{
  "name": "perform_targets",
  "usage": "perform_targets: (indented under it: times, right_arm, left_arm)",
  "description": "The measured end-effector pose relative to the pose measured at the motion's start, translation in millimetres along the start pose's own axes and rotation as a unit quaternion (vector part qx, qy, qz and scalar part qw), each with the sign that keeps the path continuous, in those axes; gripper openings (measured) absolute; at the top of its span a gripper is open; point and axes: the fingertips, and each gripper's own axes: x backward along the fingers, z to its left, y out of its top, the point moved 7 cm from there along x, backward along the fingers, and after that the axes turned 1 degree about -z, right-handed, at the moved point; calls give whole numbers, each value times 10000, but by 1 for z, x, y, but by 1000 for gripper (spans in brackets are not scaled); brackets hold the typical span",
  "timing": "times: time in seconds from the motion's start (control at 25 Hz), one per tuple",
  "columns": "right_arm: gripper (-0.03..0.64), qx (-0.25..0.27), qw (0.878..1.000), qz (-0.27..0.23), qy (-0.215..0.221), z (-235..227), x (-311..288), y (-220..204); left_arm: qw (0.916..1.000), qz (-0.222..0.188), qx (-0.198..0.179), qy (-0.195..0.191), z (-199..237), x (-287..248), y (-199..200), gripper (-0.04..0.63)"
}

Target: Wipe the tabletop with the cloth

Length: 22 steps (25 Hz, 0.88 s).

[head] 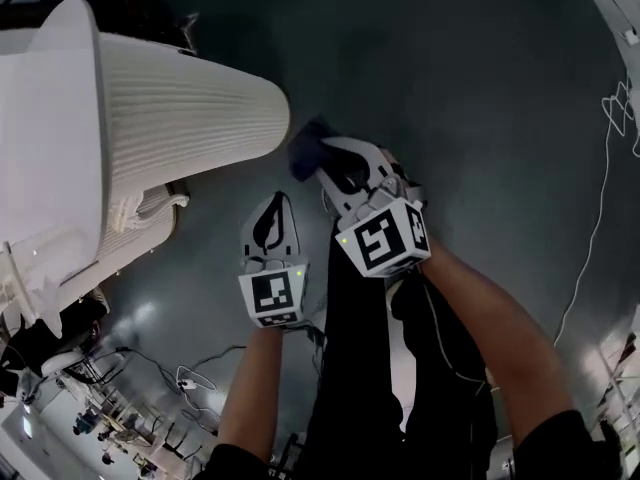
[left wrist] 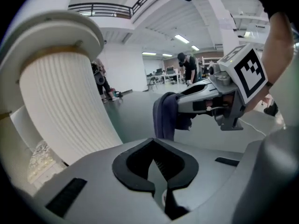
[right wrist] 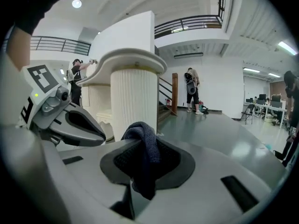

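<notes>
The right gripper (head: 336,165) is closed on the cloth (head: 304,150), a dark blue cloth with a rough weave. In the right gripper view a fold of the cloth (right wrist: 144,158) is pinched between the two jaws, bulges over their tips and hangs down in front of them. The cloth is held in the air above the dark, shiny floor (head: 480,88) and touches no surface.

The left gripper (head: 278,210) is just beside the right one, on its left and a little nearer to the person. Its jaws are together, with only a thin slit between the black pads, and nothing is between them. From its own view the cloth (left wrist: 163,115) hangs from the tip of the right gripper, to the far right.

A big white ribbed column (head: 190,118) with a wide smooth top stands at the left, near both grippers. A thin pale cable (head: 598,213) lies on the floor at the right. Several people stand far off in the hall.
</notes>
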Motion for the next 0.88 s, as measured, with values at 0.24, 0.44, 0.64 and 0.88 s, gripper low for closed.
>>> perform_targets:
  times: [0.24,0.44,0.64,0.88]
  right_arm:
    - [61,61,9999,30,115,52,94,92]
    - [61,156,9998,51,-122,90,143,148]
    - [61,355,9984,-177,-409,135,167,214]
    - [61,781,9941,-429,-613,201,224,318]
  left_arm:
    - [9997,-120,226,-2,-4,127,44,3]
    - [9963,-692,449,227,3,212,76,3]
    - [9924,-1174,323,192,18,283,106,3]
    - [9822,-1836,359,150,40,392,154,3]
